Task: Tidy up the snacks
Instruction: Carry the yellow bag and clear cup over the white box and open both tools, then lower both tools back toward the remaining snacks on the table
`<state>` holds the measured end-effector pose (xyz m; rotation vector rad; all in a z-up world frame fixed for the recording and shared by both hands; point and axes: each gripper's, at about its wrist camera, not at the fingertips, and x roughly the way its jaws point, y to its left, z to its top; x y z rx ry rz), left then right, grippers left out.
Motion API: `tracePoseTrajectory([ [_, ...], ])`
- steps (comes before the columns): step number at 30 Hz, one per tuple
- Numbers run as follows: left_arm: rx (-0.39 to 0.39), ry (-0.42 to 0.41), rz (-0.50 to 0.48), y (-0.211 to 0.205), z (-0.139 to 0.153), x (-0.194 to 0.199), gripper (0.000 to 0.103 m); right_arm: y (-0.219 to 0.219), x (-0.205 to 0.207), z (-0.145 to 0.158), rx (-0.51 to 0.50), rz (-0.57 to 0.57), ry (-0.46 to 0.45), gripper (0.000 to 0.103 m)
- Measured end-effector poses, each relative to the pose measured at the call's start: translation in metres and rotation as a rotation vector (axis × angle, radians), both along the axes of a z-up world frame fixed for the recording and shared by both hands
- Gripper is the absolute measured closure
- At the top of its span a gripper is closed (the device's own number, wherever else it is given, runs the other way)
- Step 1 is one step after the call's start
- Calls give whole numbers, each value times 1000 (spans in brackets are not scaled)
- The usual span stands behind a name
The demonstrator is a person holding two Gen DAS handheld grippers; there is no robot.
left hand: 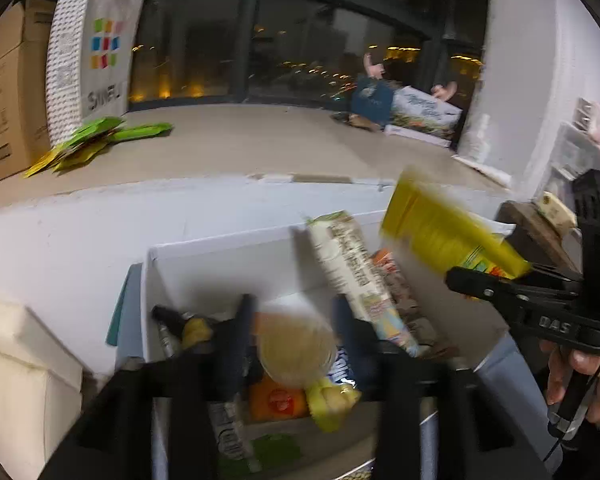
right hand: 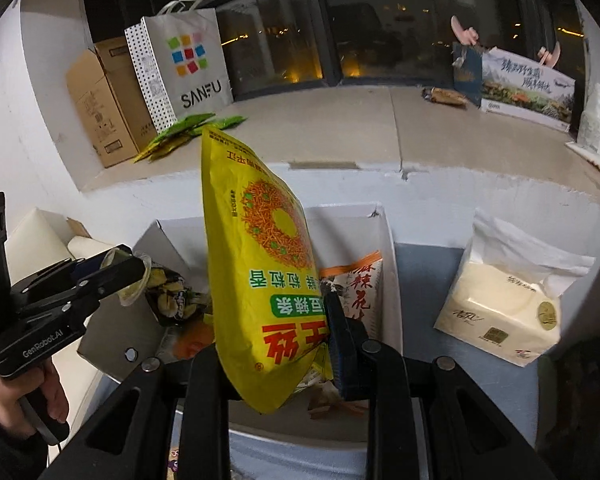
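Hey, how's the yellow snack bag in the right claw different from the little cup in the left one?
The yellow snack bag is a tall, flat, printed pouch; the small cup is round, squat and pale. The bag hangs upside down from the right claw, far taller than it; the cup fits between the left claw fingers. Both are held above the white box.

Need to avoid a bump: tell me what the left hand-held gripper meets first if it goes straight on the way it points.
Probably the far wall of the white box. The left hand-held gripper, holding a small jelly cup, points over the snacks toward it; depth is unclear.
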<state>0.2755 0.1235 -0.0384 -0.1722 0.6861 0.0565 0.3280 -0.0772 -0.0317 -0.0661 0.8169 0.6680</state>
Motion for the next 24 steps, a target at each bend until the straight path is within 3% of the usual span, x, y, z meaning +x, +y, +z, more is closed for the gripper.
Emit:
tracePoseTrajectory([
  [1,6,-7,15,2,1,-4,1,-1,1,-2,2,-12,-6,59],
  [2,5,-38,20,2,5,-10,0,-2,4,-3,7,-20,-9,23],
  [3,-2,-39,14,2,7,-13,0,-3,5,-3,19,-25,-11,0],
  [12,32,-99,1,-11,40,-59,0,-27,-19,30,110,-37,-100,0],
  [17,83,-140,14,-25,63,-100,0,-38,-64,54,113,16,-179,0],
  [24,62,-203,-11,-43,81,-184,0,-61,-139,74,92,130,-299,0],
])
